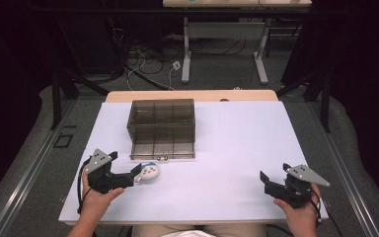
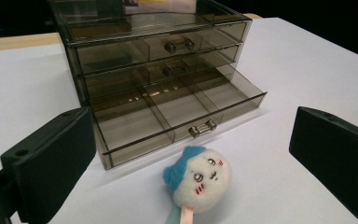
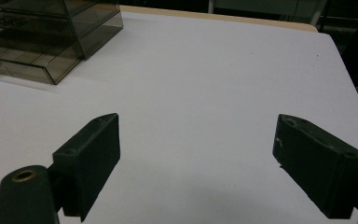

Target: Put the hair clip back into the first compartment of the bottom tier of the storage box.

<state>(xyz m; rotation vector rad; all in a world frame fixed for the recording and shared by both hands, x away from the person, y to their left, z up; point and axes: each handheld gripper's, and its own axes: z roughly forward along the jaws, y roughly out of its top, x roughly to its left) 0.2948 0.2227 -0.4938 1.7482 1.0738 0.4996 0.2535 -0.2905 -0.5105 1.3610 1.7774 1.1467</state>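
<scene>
Smoky three-drawer organizer (image 2: 161, 79) at desk's (image 1: 237, 148) far left-centre, bottom drawer (image 2: 177, 116) pulled open; left gripper (image 1: 134, 174) just before it, fingers (image 2: 51, 163) spread around small plush toy (image 2: 200, 179); right gripper (image 1: 266, 178) well apart, fingers (image 3: 91, 158) wide open.

text: you have none to read | drawer unit (image 2: 158, 79): smoked plastic, unlabelled on the fronts you see | plush toy (image 2: 198, 179): a stitched face, no lettering | paper behind the unit's top in your left gripper view: too blurred to read | table (image 3: 214, 79): plain white
</scene>
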